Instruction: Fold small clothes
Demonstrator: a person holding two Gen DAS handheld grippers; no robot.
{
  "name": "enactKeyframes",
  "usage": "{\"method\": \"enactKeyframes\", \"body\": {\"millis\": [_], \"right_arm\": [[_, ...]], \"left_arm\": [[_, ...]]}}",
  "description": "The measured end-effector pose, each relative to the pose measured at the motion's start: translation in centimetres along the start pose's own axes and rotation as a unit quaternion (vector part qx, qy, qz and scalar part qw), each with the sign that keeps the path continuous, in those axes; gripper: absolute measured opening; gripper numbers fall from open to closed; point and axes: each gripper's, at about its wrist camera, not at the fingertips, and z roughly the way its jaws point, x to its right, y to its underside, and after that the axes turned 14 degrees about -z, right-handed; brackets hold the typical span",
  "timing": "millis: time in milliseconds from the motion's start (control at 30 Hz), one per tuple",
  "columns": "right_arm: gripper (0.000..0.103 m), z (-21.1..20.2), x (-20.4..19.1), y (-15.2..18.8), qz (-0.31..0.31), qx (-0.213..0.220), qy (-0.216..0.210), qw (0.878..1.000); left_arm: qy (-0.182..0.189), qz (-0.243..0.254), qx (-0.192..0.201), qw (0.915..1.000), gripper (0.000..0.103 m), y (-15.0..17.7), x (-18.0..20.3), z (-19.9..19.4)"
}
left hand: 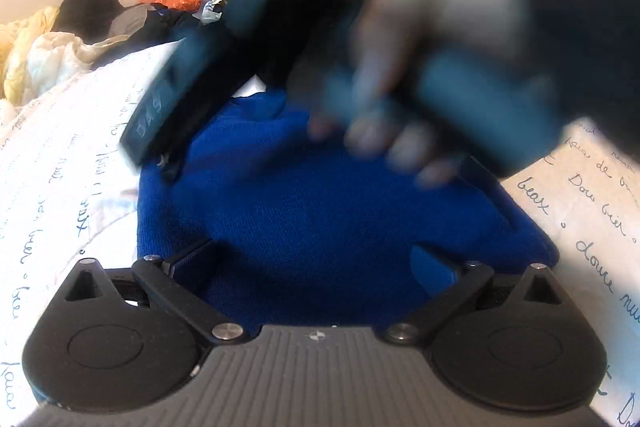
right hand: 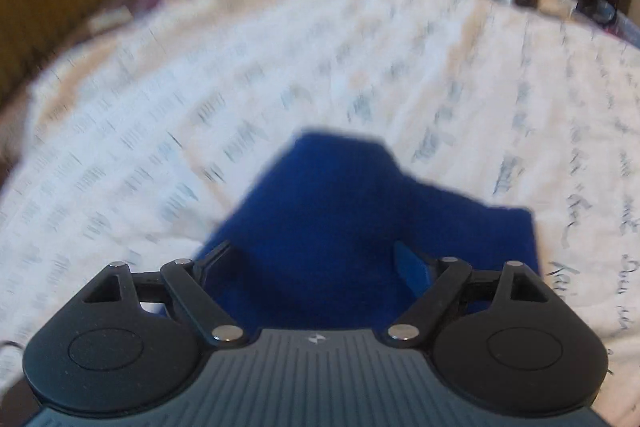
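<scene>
Lying folded: royal-blue knitted garment [left hand: 320, 211] on white bedsheet printed with blue handwriting [left hand: 60, 163].
Left gripper [left hand: 314, 263] spread wide over the knit, pads off it. Right gripper [right hand: 316, 265] likewise agape above the cloth, nothing pinched; seen blurred from the left view, held in a hand [left hand: 424, 67]. Heaped clothes [left hand: 120, 15] beyond.

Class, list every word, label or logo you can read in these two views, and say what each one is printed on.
"beax": cursive print on the white bedsheet, right of the blue knitted garment.
"de": same sheet, further up.
"DAS": partly readable letters on the blurred right gripper.
Small white logo on the left gripper body: no letters.
Sheet script in the right wrist view: too blurred.
</scene>
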Motion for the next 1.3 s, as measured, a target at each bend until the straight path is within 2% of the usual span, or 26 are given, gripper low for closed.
{"method": "enactKeyframes", "body": {"millis": [67,167,233,300,333,433,467,500,567,600,633,667,700,767,833,867,900,967,1000,1033,1067,1133,1167,1233,1267,1300], "right_arm": [[0.103,1.0,0.9,0.6,0.001,0.048,0.001,0.999],[0.103,1.9,0.6,-0.2,-0.013,0.041,0.028,0.999],[0.103,1.6,0.8,-0.5,-0.007,0.037,0.03,0.999],[0.103,-0.2,1.4,0.0,0.031,0.048,0.035,0.998],[0.103,-1.9,1.6,0.8,0.051,0.071,0.043,0.995],[0.103,-6.7,2.2,3.7,0.072,0.143,0.027,0.987],[0.103,-7.0,2.4,4.3,0.077,0.138,0.023,0.987],[0.103,-6.5,2.7,4.8,0.08,0.113,0.022,0.99],[0.103,-3.1,3.3,5.9,0.078,0.05,0.028,0.995],[0.103,-2.9,2.6,6.7,0.028,0.088,0.045,0.995],[0.103,-2.2,2.7,7.2,0.018,0.104,0.046,0.993],[0.103,-2.2,3.1,6.9,0.032,0.102,0.04,0.994],[0.103,-2.5,3.3,6.4,0.042,0.09,0.037,0.994],[0.103,-4.2,3.2,6.2,0.061,0.077,0.061,0.993],[0.103,-7.7,3.0,7.8,0.09,0.111,0.076,0.987],[0.103,-9.5,3.1,9.2,0.108,0.132,0.058,0.984],[0.103,-10.6,3.3,10.6,0.127,0.141,0.033,0.981],[0.103,-11.8,3.3,13.1,0.158,0.121,0.002,0.98],[0.103,-12.1,3.2,14.3,0.169,0.104,0.004,0.98],[0.103,-12.3,2.9,15.3,0.176,0.09,0.012,0.98],[0.103,-12.3,2.6,16.1,0.18,0.084,0.017,0.98],[0.103,-11.8,1.7,17.1,0.169,0.073,0.018,0.983],[0.103,-11.3,0.8,17.3,0.145,0.061,0.028,0.987],[0.103,-10.3,-2.0,17.5,0.037,0.045,0.096,0.994],[0.103,-10.4,-2.4,18.0,0.021,0.068,0.102,0.992],[0.103,-10.5,-1.8,18.4,0.042,0.08,0.09,0.992]], "left_arm": [[0.001,-0.002,0.001,1.0,0.101,-0.1,-0.1,0.0],[-0.003,-0.001,0.004,1.0,0.101,0.2,0.2,-0.3],[-0.002,0.0,0.003,1.0,0.101,0.2,0.1,-0.3],[-0.005,0.002,0.006,1.0,0.1,0.3,0.1,-1.1],[-0.008,-0.002,0.013,0.9999,0.097,0.4,-0.1,-1.9],[0.013,-0.029,0.013,0.9994,0.099,0.6,-1.1,-3.5],[0.015,-0.034,0.001,0.9993,0.099,0.8,-1.4,-3.2],[0.01,-0.033,-0.006,0.9994,0.099,0.9,-1.5,-2.5],[-0.001,-0.012,0.008,0.9999,0.103,1.4,-1.0,-1.9],[-0.008,-0.006,0.013,0.9999,0.103,1.4,-0.7,-1.8],[-0.012,-0.01,0.015,0.9998,0.1,1.2,-0.7,-2.0],[-0.014,-0.021,0.021,0.9995,0.094,1.0,-0.9,-2.6],[-0.015,-0.035,0.028,0.9989,0.094,0.9,-1.3,-3.6],[-0.03,-0.062,0.048,0.9965,0.1,1.1,-2.4,-5.6],[-0.053,-0.101,0.047,0.9923,0.101,1.5,-4.3,-7.3],[-0.051,-0.132,0.029,0.9895,0.1,1.6,-5.6,-7.5],[-0.04,-0.173,0.003,0.9842,0.098,1.8,-7.2,-7.4],[-0.008,-0.249,-0.038,0.9677,0.091,2.1,-9.5,-6.7],[-0.001,-0.259,-0.03,0.9655,0.091,2.1,-9.8,-6.9],[0.006,-0.26,-0.037,0.9648,0.087,2.1,-10.0,-6.6],[0.014,-0.258,-0.043,0.9652,0.083,1.8,-9.7,-6.4],[0.023,-0.246,-0.051,0.9676,0.069,1.2,-8.8,-5.5],[0.01,-0.229,-0.048,0.9721,0.063,1.0,-8.1,-5.2],[-0.031,-0.179,-0.037,0.9827,0.051,0.9,-6.8,-4.6],[-0.043,-0.161,-0.032,0.9855,0.053,1.0,-6.5,-4.3],[-0.046,-0.149,-0.029,0.9873,0.053,1.0,-6.3,-4.1]]}}
